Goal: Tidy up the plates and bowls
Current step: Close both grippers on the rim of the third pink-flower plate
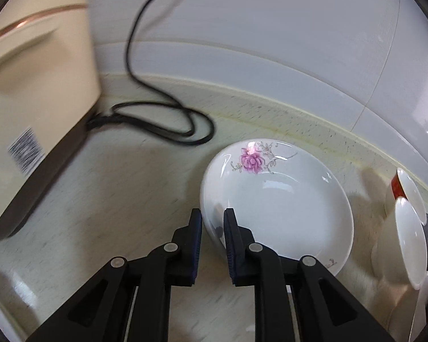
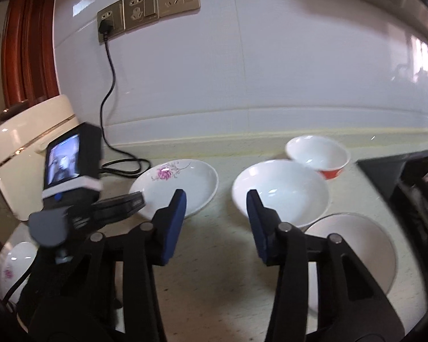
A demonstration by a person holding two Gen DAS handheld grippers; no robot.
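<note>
A white plate with a pink flower (image 1: 276,199) lies on the speckled counter; it also shows in the right wrist view (image 2: 179,185). My left gripper (image 1: 212,216) is shut on its near-left rim, one finger inside, one outside. From the right wrist view the left gripper (image 2: 134,199) reaches the plate from the left. My right gripper (image 2: 215,199) is open and empty above the counter, between the flower plate and a plain white bowl (image 2: 282,191). A red-sided bowl (image 2: 319,154) stands behind it. A flat white plate (image 2: 356,245) lies at the right.
A cream rice cooker (image 1: 34,108) stands at the left, its black cord (image 1: 162,119) looped on the counter and plugged into wall sockets (image 2: 145,8). Another flower dish (image 2: 11,262) sits at the lower left. A dark stove edge (image 2: 391,173) is at the right.
</note>
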